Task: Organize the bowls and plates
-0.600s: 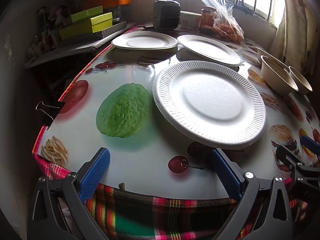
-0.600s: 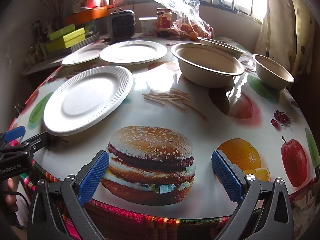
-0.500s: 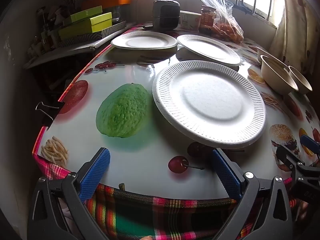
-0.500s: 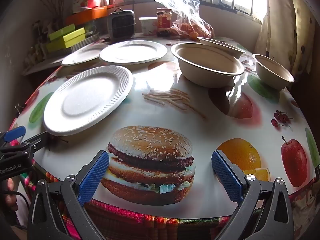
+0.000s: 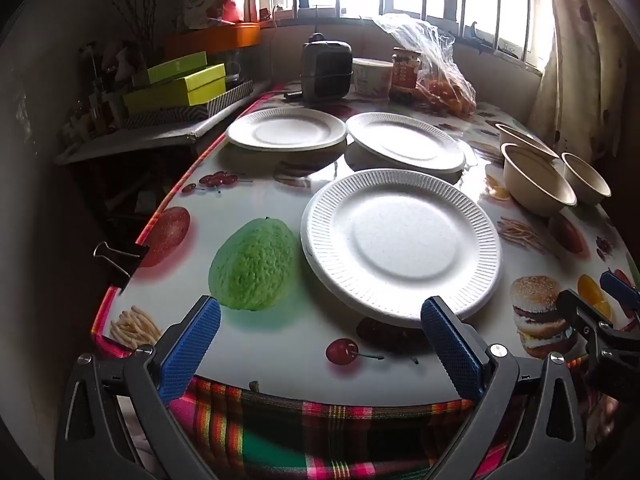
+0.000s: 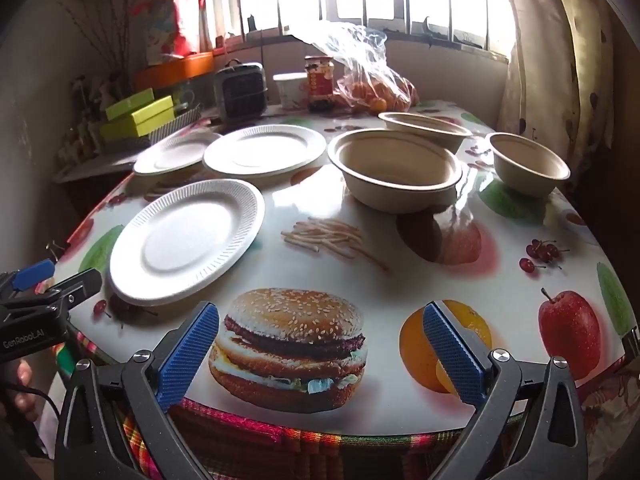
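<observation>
Setting: a table under a glossy cloth printed with a burger, fruit and fries, set by a bright barred window
Left gripper: mine, jaws spread wide and holding nothing, poised over the table's near edge, its right pad just in front of the nearest plate's rim
Right gripper: mine too, jaws equally wide and empty, framing the printed burger
Nearest plate: white, ribbed rim, flat on the cloth just ahead of my left gripper
Far plates: two more white ones side by side beyond it, left plate and right plate, apart
Bowls: three tan ones on the right half of the table, large bowl in front, shallow bowl behind it, small bowl off to the right
Backdrop: a bag of oranges and a red-labelled jar near the sill
</observation>
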Tool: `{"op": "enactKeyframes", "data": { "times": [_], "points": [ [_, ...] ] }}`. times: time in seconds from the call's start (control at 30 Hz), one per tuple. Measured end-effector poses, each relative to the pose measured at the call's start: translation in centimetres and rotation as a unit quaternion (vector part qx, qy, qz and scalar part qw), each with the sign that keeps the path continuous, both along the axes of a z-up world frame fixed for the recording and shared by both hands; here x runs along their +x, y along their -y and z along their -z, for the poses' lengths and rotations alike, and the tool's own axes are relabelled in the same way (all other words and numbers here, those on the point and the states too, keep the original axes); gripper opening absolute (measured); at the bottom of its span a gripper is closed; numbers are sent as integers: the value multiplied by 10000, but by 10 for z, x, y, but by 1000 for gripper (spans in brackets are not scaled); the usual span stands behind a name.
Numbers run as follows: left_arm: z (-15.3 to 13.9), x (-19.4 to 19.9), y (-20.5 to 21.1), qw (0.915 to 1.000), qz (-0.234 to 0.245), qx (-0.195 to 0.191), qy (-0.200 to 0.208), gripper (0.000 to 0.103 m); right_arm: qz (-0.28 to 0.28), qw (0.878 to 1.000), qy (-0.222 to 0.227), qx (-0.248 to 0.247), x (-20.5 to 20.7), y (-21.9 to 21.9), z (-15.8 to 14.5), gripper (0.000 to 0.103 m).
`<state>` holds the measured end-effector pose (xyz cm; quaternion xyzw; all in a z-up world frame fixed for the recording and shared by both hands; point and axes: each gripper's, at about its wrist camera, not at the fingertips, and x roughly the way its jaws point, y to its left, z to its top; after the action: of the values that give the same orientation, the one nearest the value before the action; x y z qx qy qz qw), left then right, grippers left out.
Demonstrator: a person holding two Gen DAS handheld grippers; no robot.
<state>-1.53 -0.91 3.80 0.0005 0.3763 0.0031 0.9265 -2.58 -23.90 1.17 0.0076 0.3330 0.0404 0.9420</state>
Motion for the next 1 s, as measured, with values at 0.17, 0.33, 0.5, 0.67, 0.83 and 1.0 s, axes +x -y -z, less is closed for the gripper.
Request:
{"op": "enactKeyframes", "data": {
  "times": [0.17,0.33,0.5,0.67,0.83,1.0],
  "points": [
    [-12,0,12,9997,130,-70,199,101,81,9997,212,-25,-9,3,-9,103],
    [-22,-3,28,9987,297,-51,408,101,402,9985,360,-4,-17,12,-15,103],
    [-22,-6,35,9985,364,-46,418,101,680,9964,510,-34,-25,19,-20,103],
    [-22,-6,32,9985,341,-80,422,101,768,9957,519,-21,-28,23,-21,103],
    [-18,-6,34,9987,354,-61,364,101,798,9956,481,-7,-26,25,-19,103],
    [-18,-3,35,9988,337,-65,353,101,806,9956,471,-35,-25,26,-18,103]
  ]
}}
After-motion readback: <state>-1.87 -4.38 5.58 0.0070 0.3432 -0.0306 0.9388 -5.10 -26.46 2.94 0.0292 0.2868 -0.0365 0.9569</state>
